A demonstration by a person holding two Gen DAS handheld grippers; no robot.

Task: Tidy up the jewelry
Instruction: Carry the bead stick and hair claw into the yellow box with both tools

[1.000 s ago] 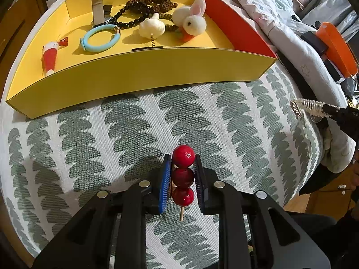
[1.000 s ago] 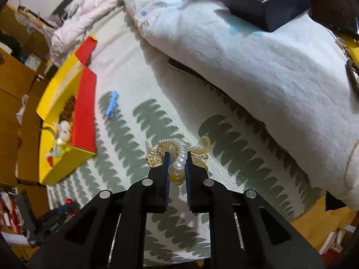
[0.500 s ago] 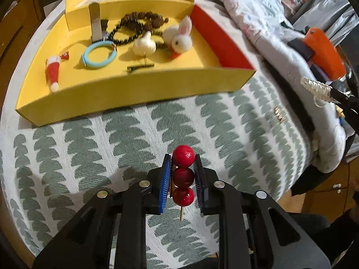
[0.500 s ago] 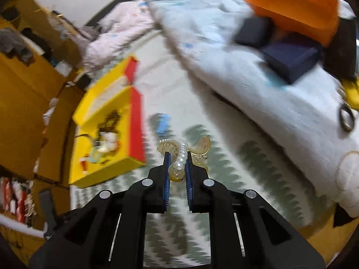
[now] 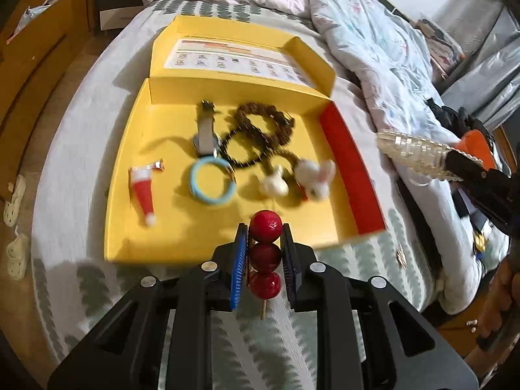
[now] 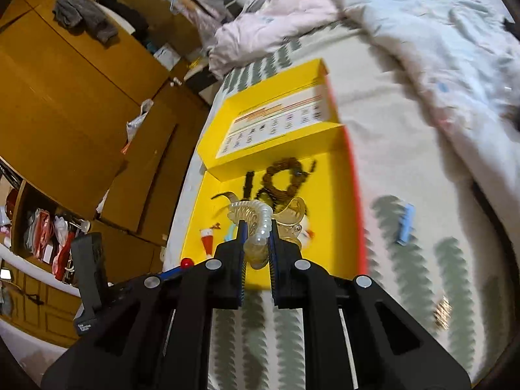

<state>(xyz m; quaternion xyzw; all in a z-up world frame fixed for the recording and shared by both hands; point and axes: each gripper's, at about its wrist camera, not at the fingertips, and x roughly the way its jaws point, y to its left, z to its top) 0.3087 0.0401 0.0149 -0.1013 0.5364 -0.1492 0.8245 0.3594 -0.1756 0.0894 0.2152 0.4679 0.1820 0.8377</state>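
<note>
My left gripper point(image 5: 265, 243) is shut on a red three-ball hairpin point(image 5: 265, 256) and holds it above the near wall of the open yellow box point(image 5: 162, 247). The box holds a Santa-hat clip point(image 5: 143, 191), a blue ring point(image 5: 213, 180), a dark bead necklace point(image 5: 260, 133), a white pom-pom point(image 5: 275, 185) and a bunny clip point(image 5: 314, 178). My right gripper point(image 6: 256, 227) is shut on a pearly translucent hair claw point(image 6: 260, 224), above the box's near edge point(image 6: 256, 282). The claw also shows in the left wrist view point(image 5: 412, 156).
The box lies on a bed with a grey leaf-patterned cover point(image 5: 367, 260). A rumpled quilt point(image 5: 373, 42) lies to the right. A blue clip point(image 6: 406, 224) and a small gold piece point(image 6: 442, 312) lie on the cover right of the box. Wooden cabinets point(image 6: 65, 97) stand left.
Both grippers have risen and moved toward the box with their pieces still held. The right gripper has swung left from the bedcover to face the box.
</note>
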